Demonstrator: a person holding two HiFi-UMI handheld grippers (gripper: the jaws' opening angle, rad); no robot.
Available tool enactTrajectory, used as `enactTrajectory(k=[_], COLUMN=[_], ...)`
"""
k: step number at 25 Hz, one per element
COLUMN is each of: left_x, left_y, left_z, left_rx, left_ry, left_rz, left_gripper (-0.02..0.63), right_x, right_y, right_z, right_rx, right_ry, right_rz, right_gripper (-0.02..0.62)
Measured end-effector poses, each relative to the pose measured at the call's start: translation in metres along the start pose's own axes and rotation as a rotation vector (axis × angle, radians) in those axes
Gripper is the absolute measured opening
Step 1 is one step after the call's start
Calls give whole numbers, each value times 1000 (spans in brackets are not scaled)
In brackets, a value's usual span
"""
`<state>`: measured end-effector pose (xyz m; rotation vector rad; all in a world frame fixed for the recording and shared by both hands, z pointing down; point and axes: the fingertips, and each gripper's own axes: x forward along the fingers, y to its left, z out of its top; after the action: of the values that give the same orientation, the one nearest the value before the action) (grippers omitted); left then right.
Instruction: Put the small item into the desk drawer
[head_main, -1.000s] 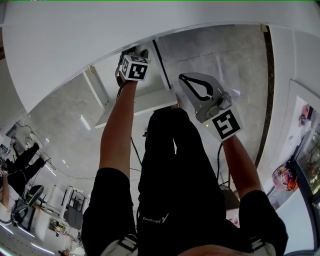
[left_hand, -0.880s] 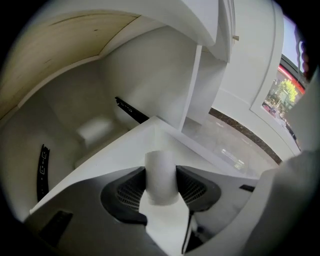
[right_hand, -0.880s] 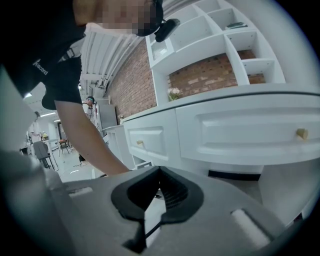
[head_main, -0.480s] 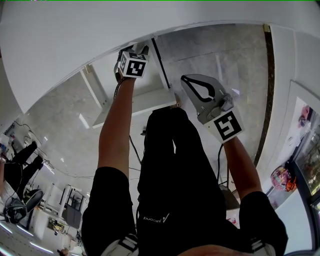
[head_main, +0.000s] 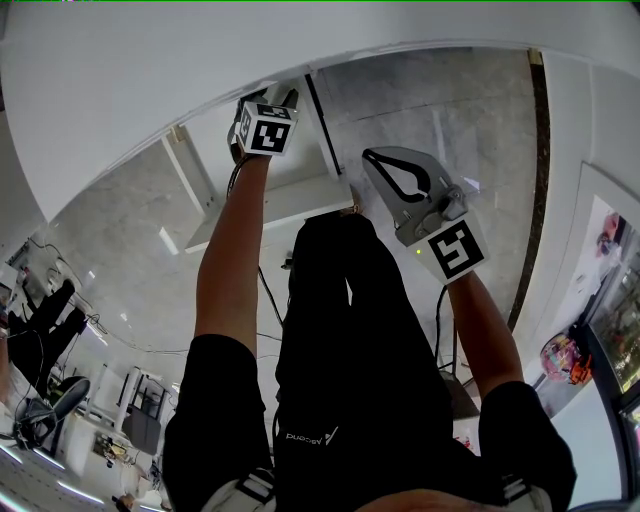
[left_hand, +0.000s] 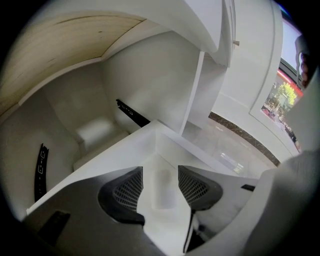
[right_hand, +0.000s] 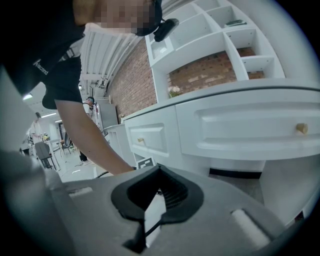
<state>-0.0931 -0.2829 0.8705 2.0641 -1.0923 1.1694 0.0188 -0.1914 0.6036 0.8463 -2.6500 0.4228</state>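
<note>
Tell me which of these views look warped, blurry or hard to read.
Head view: heavy fisheye, the desk bends into an arc, light even. Left gripper view: black vignette, soft focus, the pale small item nearly vanishes against the white drawer. Right gripper view: cabinet fronts bow, background fairly sharp.

The floor (head_main: 450, 110) is grey polished stone with a marble pattern, and a dark strip (head_main: 537, 150) runs along it near the white wall. In the right gripper view stands a long white cabinet (right_hand: 240, 130) with panel drawers and small brass knobs (right_hand: 301, 128). Above it is a white shelf unit (right_hand: 200, 30) with a brick back. A brick wall (right_hand: 131, 85) goes on to the left. Far behind are what seem to be office chairs (head_main: 45, 410). A window (left_hand: 282, 95) shows bright colours outside.
</note>
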Motion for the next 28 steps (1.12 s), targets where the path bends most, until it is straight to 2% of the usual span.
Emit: enactTrajectory(k=[11, 13, 20, 23, 28], left_x=[-40, -53, -108, -142, -216], left_y=[-21, -27, -41, -51, -68], left_z=[15, 22, 52, 69, 101], left_rx=[-36, -38, -40, -44, -53], left_ry=[-75, -113, -263, -343, -471], left_rz=[-40, -54, -72, -88, -69], left_gripper=[215, 209, 103, 78, 47], right_x=[-3, -4, -7, -10, -24], right_y=[4, 6, 14, 20, 30], right_z=[19, 26, 45, 59, 95], right_rx=[-18, -21, -43, -48, -47], right_ry=[-13, -19, -39, -53, -98], right_rz=[20, 20, 20, 16, -1], right_gripper=[2, 2, 2, 1, 2])
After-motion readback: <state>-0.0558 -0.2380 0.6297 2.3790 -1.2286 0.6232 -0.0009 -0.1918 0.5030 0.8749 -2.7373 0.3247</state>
